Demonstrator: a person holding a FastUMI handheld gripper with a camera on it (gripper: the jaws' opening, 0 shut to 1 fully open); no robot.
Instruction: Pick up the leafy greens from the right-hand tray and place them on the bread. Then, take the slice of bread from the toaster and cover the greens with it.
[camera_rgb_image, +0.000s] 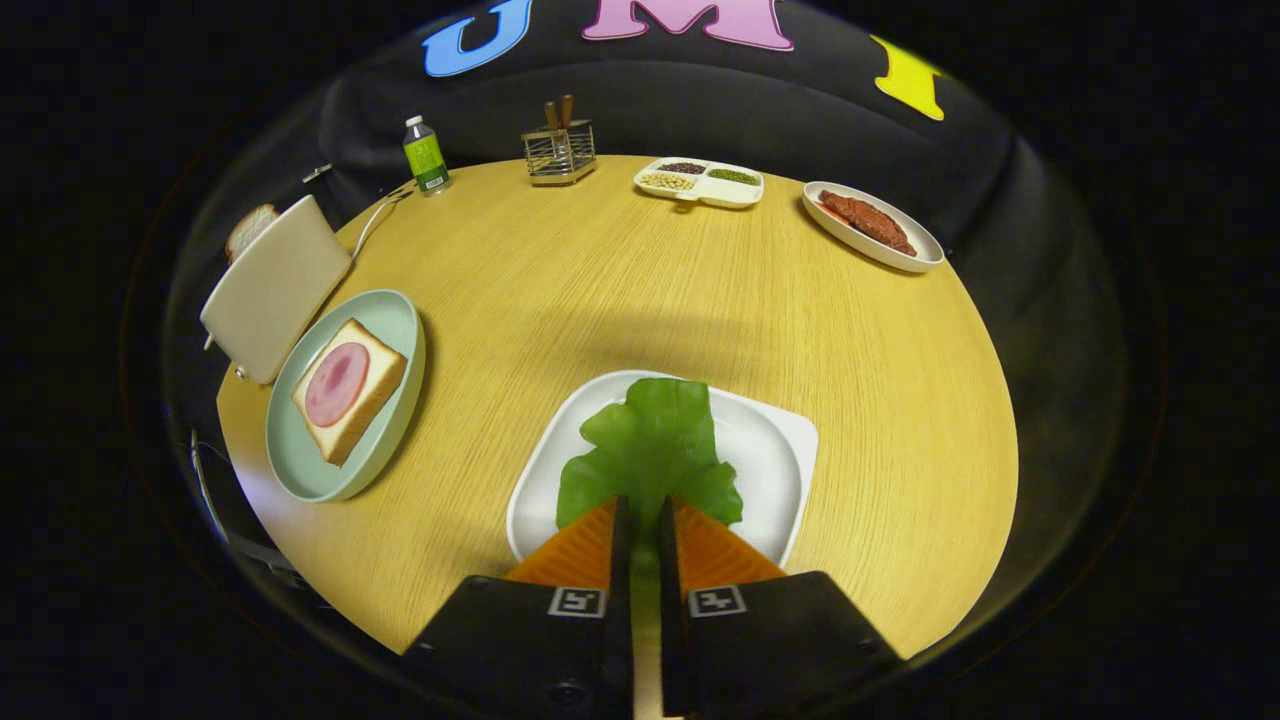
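Note:
The leafy greens (655, 440) lie over the white square tray (775, 470) just ahead of my fingers. My gripper (641, 512) is shut on the greens' near edge, with a thin strip of green showing between the orange fingers (585, 550). To the left, a slice of bread (350, 390) topped with a pink ham round rests on a pale green plate (400, 325). Behind that plate stands the cream toaster (275, 285), with a second bread slice (248, 230) poking out of its top.
At the table's far side are a green bottle (425, 155), a wire utensil holder (560, 152), a divided white dish of beans (700, 182), and an oval white plate with a piece of meat (872, 225). A white cord runs from the toaster.

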